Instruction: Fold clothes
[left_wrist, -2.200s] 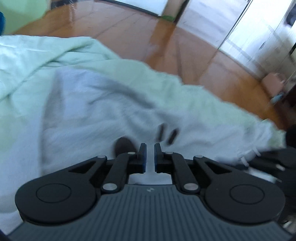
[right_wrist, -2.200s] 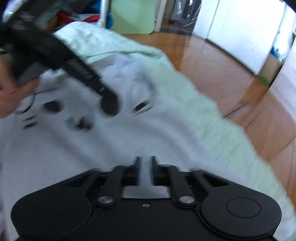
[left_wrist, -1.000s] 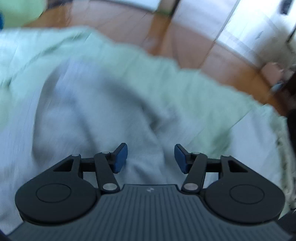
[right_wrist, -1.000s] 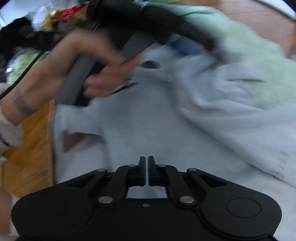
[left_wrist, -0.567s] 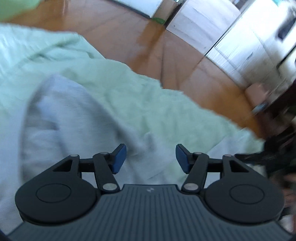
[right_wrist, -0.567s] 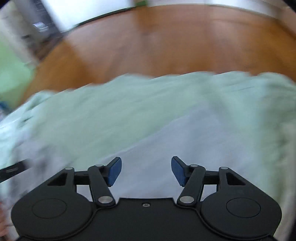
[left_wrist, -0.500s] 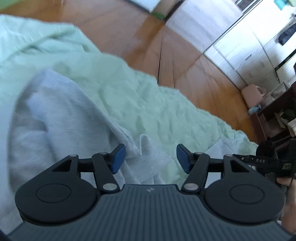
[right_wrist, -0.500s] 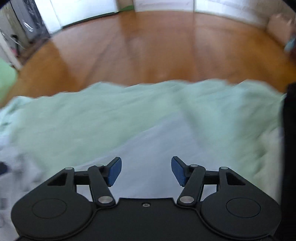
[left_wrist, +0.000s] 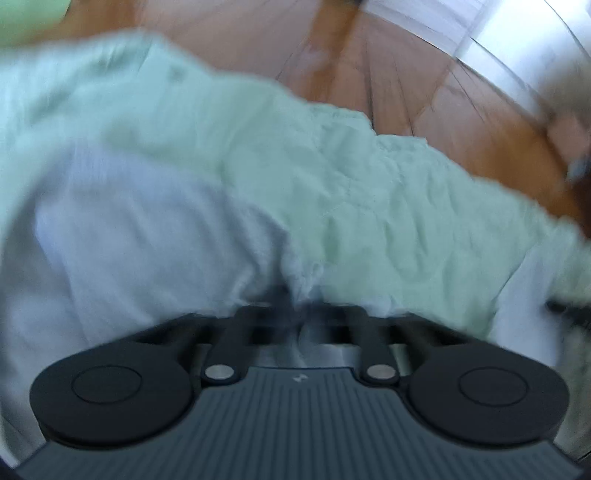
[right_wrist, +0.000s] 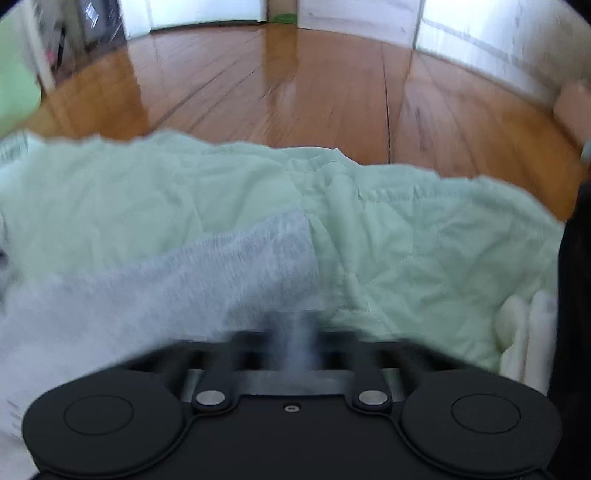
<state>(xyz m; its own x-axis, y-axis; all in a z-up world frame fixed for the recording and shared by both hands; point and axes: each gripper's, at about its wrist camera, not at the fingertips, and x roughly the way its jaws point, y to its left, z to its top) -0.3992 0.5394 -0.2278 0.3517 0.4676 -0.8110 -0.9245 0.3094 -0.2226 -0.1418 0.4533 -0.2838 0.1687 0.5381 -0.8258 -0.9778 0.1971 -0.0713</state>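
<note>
At the bottom centre of each view, the left gripper (left_wrist: 297, 314) and right gripper (right_wrist: 295, 332) are just finishing clenching on hem edges of the soft, light, floppy pale grey knit garment (right_wrist: 192, 273), which is lying on the mint-green quilted bedspread (right_wrist: 406, 236) before the wooden floor (right_wrist: 314, 92).

Soft grey knit garment (right_wrist: 155, 295), crinkled matt pale-green quilted cloth (right_wrist: 424, 240), glossy wooden floor (right_wrist: 295, 92)
</note>
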